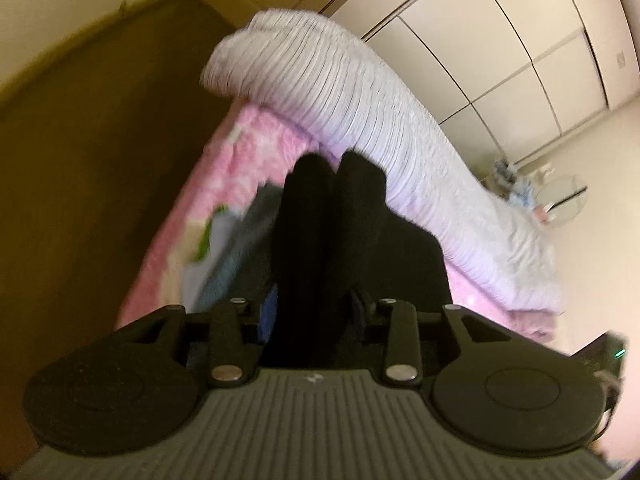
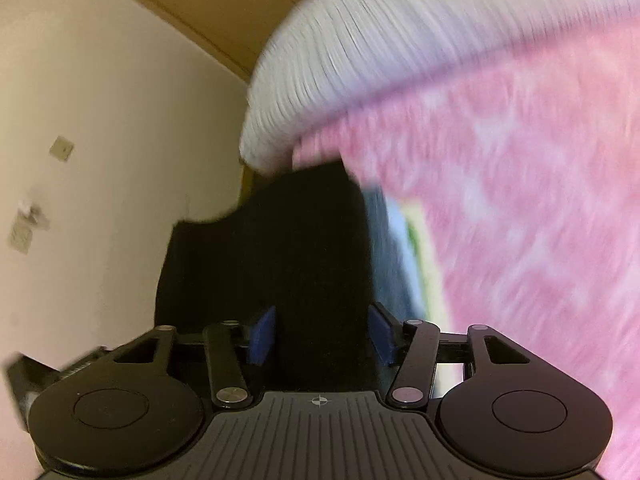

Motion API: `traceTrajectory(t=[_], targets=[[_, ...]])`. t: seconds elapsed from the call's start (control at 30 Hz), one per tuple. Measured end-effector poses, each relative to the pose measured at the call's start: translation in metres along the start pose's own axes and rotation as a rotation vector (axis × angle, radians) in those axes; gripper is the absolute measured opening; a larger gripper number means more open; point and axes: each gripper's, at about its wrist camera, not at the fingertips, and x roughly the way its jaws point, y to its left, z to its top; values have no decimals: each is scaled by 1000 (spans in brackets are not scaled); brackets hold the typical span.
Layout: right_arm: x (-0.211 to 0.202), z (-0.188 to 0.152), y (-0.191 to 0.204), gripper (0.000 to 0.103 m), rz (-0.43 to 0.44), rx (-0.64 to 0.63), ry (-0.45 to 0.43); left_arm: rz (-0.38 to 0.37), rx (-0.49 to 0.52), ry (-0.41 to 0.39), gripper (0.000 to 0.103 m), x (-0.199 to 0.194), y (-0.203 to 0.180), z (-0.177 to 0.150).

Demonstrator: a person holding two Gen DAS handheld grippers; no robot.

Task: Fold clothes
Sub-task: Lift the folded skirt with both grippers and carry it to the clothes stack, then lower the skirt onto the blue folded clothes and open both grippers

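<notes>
Black cloth filled the gap between my fingers on both sides: the black garment (image 1: pixel 320 240) ran straight out from my left gripper (image 1: pixel 314 312), whose blue pads were closed in tight on a bunched fold of it, and the same garment (image 2: pixel 280 260) stood wedged in my right gripper (image 2: pixel 320 340), pads (image 2: pixel 262 338) pressed to either side of a wider band of fabric. Both views were smeared, so I could not tell which edge of the garment each hand held. It hung lifted off the pink bedspread (image 1: pixel 240 152), its long axis pointing forward along my fingers toward the striped white quilt (image 1: pixel 340 96) rolled along the bed's far side. Neither hand looked nearer to it than the other; each was right at its own end. A pile of greyish and green clothes (image 1: pixel 224 240) lay just beside it on the spread. I judged the next move depended on laying that stretched span flat on the pink surface, clear of the pile.
</notes>
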Motion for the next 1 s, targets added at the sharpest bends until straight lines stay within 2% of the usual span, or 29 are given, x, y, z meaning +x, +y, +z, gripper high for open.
traceTrajectory(t=[0.1,0.2,0.27,0.33,0.43,0.47,0.53,0.57,0.7,0.77,0.93,1.0], targets=[[-14,15,20,54,-54,-134,-64,2,65,-60,29,-19,-19,15],[-10,25,34,54,-66,-209,-66,27,154,-33,29,-3,-35,26],[-1,26,39,54,-74,-223,-47,45,215,-10,29,10,-45,32],[7,25,41,54,-69,-206,-32,64,232,6,29,21,-47,34],[12,22,42,54,-55,-193,-17,79,255,18,18,30,-49,36],[13,20,41,54,-56,-194,-15,79,266,22,12,33,-50,37],[13,18,40,54,-59,-195,-10,66,274,16,9,28,-49,37],[13,18,40,54,-63,-193,-9,59,277,12,1,25,-48,36],[13,20,44,52,-81,-209,-27,31,325,-79,2,12,-51,35],[18,20,49,51,-111,-247,-34,55,325,-84,2,15,-48,33],[52,11,45,47,-190,-312,-8,147,271,-70,4,56,-20,21],[60,12,41,47,-179,-274,5,163,241,-79,7,68,-10,18]])
